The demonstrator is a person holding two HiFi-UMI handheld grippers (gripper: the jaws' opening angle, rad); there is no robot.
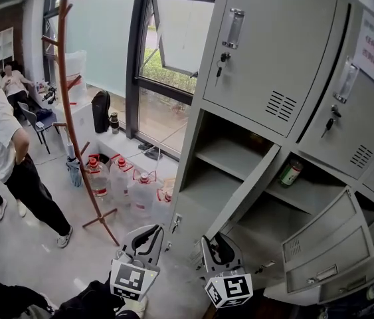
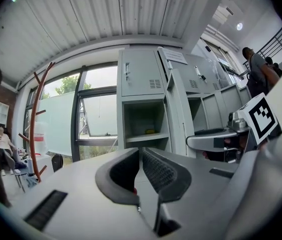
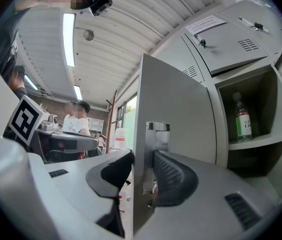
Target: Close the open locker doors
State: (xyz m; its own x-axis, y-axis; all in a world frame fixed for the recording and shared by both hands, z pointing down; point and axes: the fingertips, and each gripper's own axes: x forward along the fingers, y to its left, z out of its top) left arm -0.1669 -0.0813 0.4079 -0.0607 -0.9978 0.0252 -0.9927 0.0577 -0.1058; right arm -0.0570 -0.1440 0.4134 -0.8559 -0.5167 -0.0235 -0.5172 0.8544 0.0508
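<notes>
The grey locker bank [image 1: 273,52] has its upper doors closed. One middle door [image 1: 248,183] stands swung out toward me, edge-on. My right gripper [image 1: 214,243] is at its lower edge, and in the right gripper view the jaws [image 3: 142,166] are shut on the door edge [image 3: 176,109] by its metal handle plate [image 3: 157,134]. A green bottle [image 3: 242,121] stands on the shelf in the open compartment. Two lower doors [image 1: 326,244] at the right hang open. My left gripper [image 1: 148,231] hovers left of the lockers, shut on nothing [image 2: 139,159].
A red-brown coat stand [image 1: 74,111] and several water jugs [image 1: 117,178] sit on the floor left of the lockers, in front of a window [image 1: 167,52]. A person in a white shirt [image 1: 0,131] stands at far left. Another person [image 2: 258,71] is behind me.
</notes>
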